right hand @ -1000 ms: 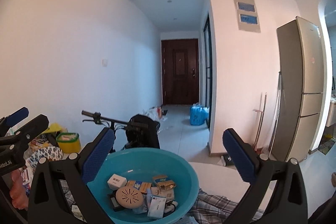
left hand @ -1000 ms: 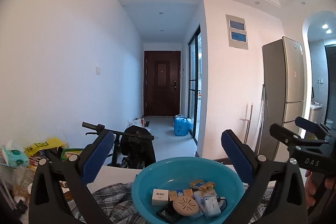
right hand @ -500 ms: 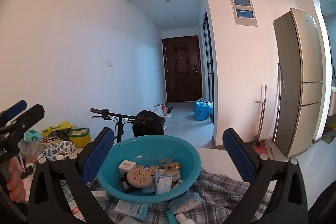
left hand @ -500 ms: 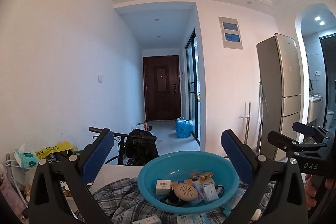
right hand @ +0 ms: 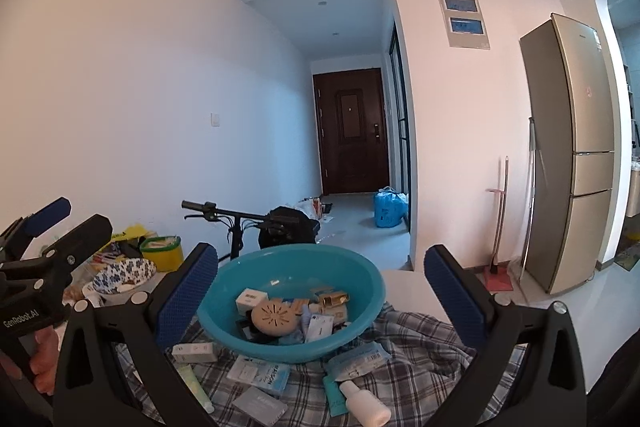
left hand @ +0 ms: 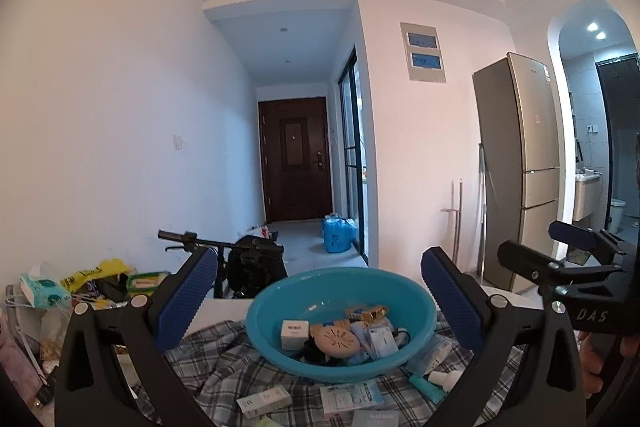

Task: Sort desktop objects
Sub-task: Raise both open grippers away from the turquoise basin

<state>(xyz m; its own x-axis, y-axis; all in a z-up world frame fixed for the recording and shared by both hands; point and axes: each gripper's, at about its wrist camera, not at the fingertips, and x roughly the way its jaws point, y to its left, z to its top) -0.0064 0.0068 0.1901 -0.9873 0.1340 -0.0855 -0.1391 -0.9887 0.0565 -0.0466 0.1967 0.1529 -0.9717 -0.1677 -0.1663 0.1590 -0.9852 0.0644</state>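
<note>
With both the left claw point(left hand: 316, 291) and right claw point(right hand: 320, 279) spread wide and empty, sorting seems unstarted; next, reach a loose box point(right hand: 195, 351) beside the teal basin point(right hand: 360, 323) at lower centre.

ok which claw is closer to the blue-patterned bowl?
Left. The left claw hovers just left of the patterned bowl; the right claw faces the teal basin, with the bowl past its left finger.

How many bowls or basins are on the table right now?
2: the teal plastic basin on the plaid cloth, and a blue floral bowl left of it. Clutter may hide others.
</note>
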